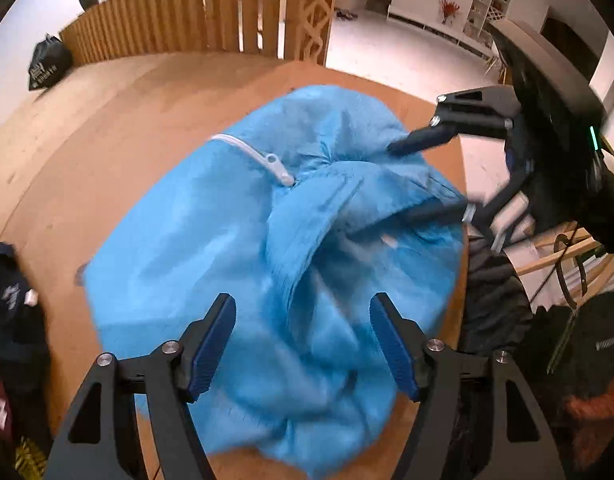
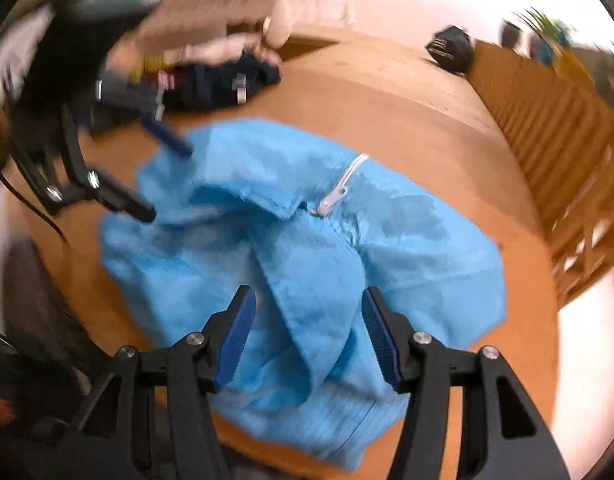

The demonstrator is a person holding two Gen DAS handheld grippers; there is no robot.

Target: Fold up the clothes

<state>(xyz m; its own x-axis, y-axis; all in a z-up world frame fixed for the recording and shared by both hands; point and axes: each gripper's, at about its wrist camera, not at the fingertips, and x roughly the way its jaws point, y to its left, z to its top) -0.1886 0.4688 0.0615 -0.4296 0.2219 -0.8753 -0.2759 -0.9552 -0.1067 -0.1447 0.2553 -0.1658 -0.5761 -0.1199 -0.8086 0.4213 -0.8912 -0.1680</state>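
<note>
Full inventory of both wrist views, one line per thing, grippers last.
crumpled light-blue garment: 1, light blue, centre of table
white zipper pull: 1, white, on the garment's top
wooden table: 1, orange-brown, under the garment
dark clothes pile: 1, navy and black, far table edge in the right wrist view
black bag: 1, black, on the floor by the wall
wooden slat fence: 1, light wood, behind the table
left gripper: 1, black with blue pads, open above the garment
right gripper: 1, black with blue pads, open above the garment
</note>
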